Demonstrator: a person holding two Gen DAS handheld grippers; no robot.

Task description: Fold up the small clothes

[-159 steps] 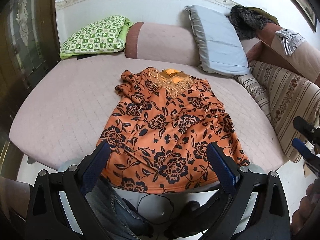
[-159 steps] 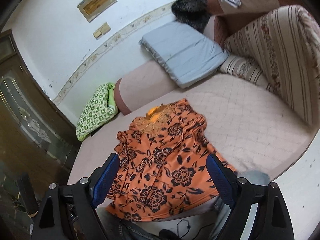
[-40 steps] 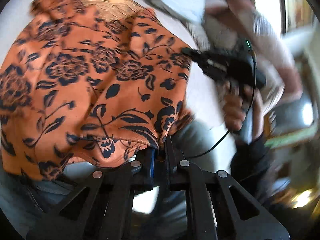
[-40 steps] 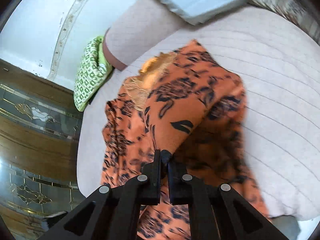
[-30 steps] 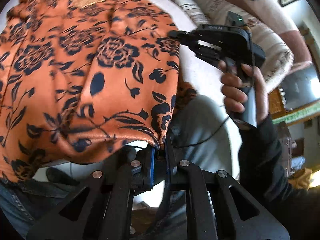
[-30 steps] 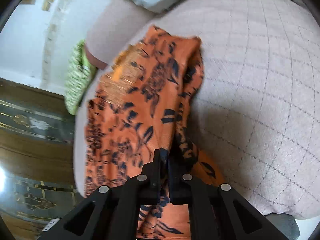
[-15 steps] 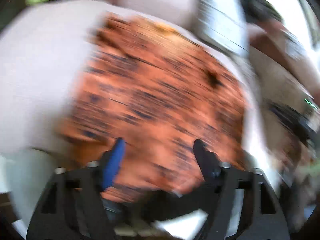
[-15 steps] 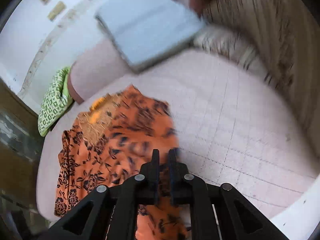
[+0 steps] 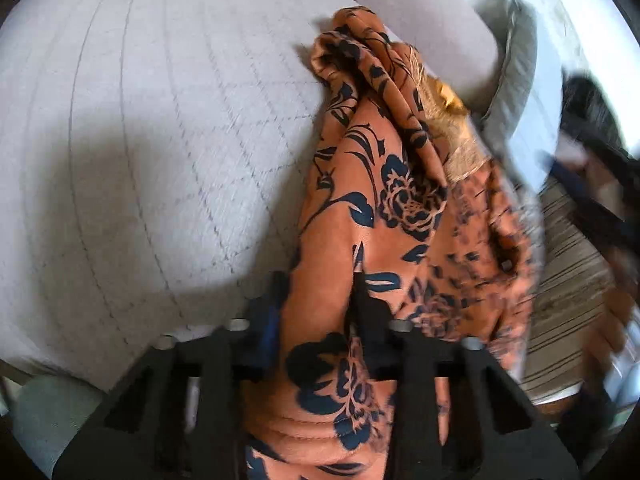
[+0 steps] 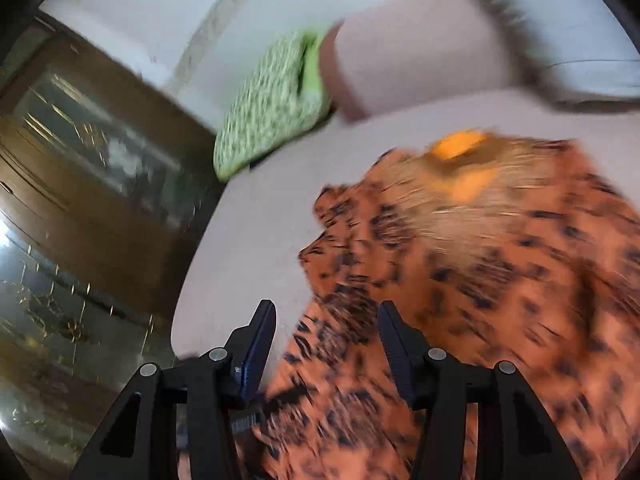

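Note:
An orange garment with dark blue flowers point(image 9: 384, 216) lies bunched on the pale quilted bed point(image 9: 140, 140), its gold-trimmed neck at the far end. My left gripper point(image 9: 318, 300) is low over the near part. A thick fold of the cloth fills the gap between its closing jaws and spills over the gripper's body. In the right wrist view the garment point(image 10: 500, 280) is blurred by motion and spreads to the right. My right gripper point(image 10: 326, 332) hangs above its left edge, jaws opening, holding nothing. That gripper shows as a dark blur point(image 9: 592, 192) at the right in the left wrist view.
A green patterned pillow point(image 10: 272, 108), a pink bolster point(image 10: 400, 52) and a grey pillow point(image 10: 580, 40) line the head of the bed. A dark wooden door with glass panels point(image 10: 80, 200) stands to the left. A striped sofa cushion point(image 9: 572, 264) borders the bed's right side.
Both grippers let go of the garment's edge that they held a second ago. The left swung across, opened wide and closed on another fold. The right rose and opened.

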